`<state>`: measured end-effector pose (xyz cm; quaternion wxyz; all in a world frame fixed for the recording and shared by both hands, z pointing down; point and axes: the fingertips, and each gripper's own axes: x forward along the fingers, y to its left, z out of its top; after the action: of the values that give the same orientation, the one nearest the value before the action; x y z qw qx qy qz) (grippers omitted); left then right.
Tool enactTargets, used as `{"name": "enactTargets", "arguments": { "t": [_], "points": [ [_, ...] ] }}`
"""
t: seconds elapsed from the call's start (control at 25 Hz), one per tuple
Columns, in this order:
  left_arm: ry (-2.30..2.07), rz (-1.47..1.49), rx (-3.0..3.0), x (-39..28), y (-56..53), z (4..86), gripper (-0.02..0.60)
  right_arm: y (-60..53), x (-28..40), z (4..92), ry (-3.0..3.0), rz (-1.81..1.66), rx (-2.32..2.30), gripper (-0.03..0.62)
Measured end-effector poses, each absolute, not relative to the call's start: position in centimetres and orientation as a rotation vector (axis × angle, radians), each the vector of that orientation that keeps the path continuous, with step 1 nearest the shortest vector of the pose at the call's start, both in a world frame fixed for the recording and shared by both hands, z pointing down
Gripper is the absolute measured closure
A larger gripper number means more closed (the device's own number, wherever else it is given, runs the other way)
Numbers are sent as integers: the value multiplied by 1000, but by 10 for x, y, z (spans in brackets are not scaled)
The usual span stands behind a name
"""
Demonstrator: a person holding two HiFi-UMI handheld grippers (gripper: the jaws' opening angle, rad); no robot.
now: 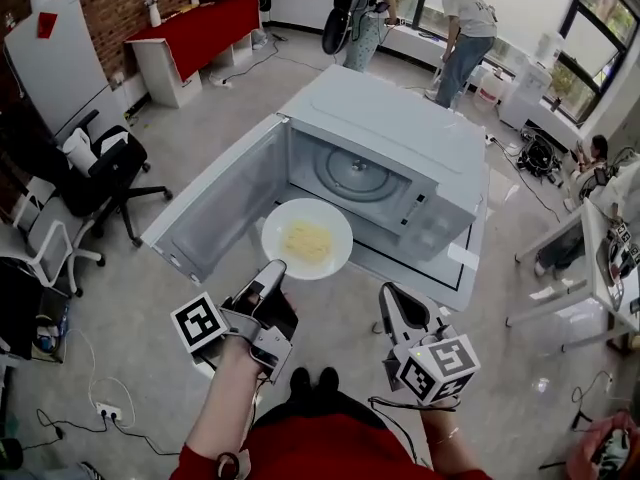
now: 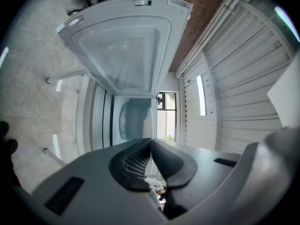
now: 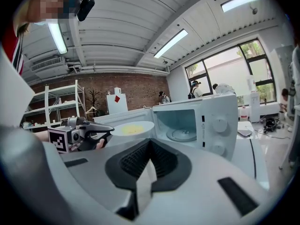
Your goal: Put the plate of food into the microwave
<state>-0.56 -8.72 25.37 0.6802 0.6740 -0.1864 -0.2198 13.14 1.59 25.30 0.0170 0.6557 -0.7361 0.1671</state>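
Observation:
A white plate [image 1: 307, 238] with yellow food hangs in the air in front of the open white microwave [image 1: 400, 128]. My left gripper [image 1: 275, 267] is shut on the plate's near-left rim. The microwave door [image 1: 215, 208] is swung wide to the left, and the glass turntable [image 1: 355, 173] shows inside. In the left gripper view the gripper [image 2: 151, 142] looks along its closed jaws into the microwave cavity [image 2: 133, 118]. My right gripper [image 1: 388, 296] hovers at the lower right, shut and empty. In the right gripper view the gripper [image 3: 150, 142] faces the plate [image 3: 133, 128] and microwave [image 3: 201, 121].
The microwave stands on a white table [image 1: 470, 268]. A black office chair [image 1: 115, 173] is to the left and a red-covered table [image 1: 205, 28] at the back left. Two people [image 1: 465, 28] stand at the far windows. Cables lie on the floor [image 1: 100, 408].

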Motion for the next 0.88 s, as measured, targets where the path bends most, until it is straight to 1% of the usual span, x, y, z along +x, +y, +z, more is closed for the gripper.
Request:
{"name": "enactTargets", "arguments": {
  "t": [0.2,0.6,0.88],
  "points": [
    [-417,-476,1509,5,-109,260,562,-6,130,254,-2260,527,2006,582],
    [-361,-513,1483,39,-127,314,562,-32,140,309,-2238,527,1959,582],
    [-335,-522,1507,61,-159,337,561,-69,141,322,-2284,481,1968,582]
  ]
}}
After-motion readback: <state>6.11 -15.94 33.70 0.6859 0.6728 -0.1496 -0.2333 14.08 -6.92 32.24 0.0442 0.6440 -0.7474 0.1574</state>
